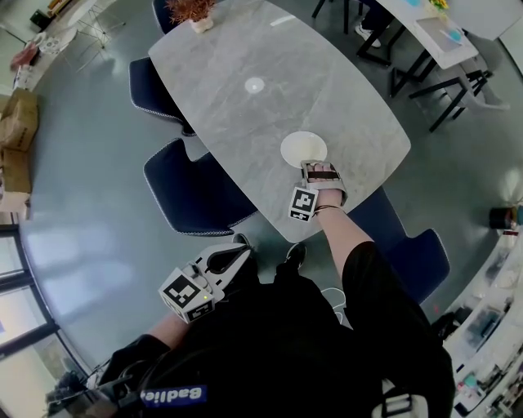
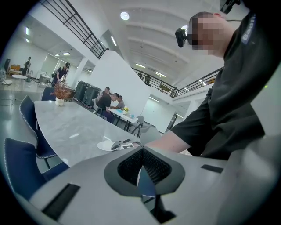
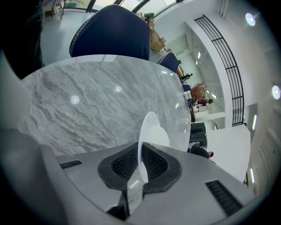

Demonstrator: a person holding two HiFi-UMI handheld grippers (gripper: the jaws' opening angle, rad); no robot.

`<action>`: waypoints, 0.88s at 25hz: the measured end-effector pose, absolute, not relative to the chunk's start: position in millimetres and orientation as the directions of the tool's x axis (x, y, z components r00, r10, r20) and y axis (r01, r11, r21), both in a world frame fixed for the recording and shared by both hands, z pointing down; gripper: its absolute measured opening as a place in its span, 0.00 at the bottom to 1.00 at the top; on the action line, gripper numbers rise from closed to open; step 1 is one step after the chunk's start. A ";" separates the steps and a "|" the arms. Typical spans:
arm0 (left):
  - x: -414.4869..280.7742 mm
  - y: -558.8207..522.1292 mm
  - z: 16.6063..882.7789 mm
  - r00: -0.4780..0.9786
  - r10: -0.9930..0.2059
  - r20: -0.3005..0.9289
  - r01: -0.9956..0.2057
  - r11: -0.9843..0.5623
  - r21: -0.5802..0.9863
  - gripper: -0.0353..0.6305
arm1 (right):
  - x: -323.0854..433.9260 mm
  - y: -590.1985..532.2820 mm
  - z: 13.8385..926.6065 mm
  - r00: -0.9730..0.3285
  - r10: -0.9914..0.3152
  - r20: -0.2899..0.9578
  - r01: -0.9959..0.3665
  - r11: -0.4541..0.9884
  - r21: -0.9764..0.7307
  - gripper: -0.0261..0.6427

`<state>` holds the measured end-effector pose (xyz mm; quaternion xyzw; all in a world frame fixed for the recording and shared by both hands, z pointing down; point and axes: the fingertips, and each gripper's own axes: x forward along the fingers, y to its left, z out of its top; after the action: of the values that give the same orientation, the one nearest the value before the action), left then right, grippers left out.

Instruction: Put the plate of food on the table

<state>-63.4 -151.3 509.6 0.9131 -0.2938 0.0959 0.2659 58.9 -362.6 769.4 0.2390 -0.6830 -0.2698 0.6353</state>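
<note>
One white plate [image 1: 302, 149] lies flat over the grey marble table [image 1: 245, 114], close to the rounded edge nearest the person. Whether it rests fully on the stone cannot be told. The right gripper [image 1: 315, 166] has the plate's near rim. In the right gripper view its fingers [image 3: 124, 165] are nearly together and pinch the thin rim of the plate [image 3: 151, 129] between their ribbed pads. The person's bare right forearm [image 1: 341, 235] reaches from the body out to that gripper.

The left gripper [image 1: 240, 253] is held low beside the person's dark clothing, off the table. In the left gripper view its fingers [image 2: 153, 167] meet, with nothing between them.

Three dark blue chairs stand around the table: one [image 1: 192, 192] at its left side, another [image 1: 154, 88] farther along, and a third [image 1: 418, 255] at the right. A potted plant [image 1: 194, 13] stands at the table's far end.
</note>
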 end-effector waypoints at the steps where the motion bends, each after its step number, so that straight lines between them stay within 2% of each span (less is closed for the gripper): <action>1: -64.0 -150.5 511.1 0.809 -0.484 0.334 -0.587 -0.685 0.431 0.06 | 58.6 -361.9 772.1 -0.075 -0.657 0.750 0.019 0.751 0.660 0.07; 22: -73.6 -143.3 524.9 0.798 -0.490 0.351 -0.602 -0.661 0.448 0.06 | 62.8 -351.0 797.9 -0.043 -0.479 0.877 0.059 0.875 0.481 0.15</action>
<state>-73.6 -143.3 524.9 0.9058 -0.3014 0.1005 0.2805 62.8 -351.0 797.9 0.1513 -0.6943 -0.1991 0.6749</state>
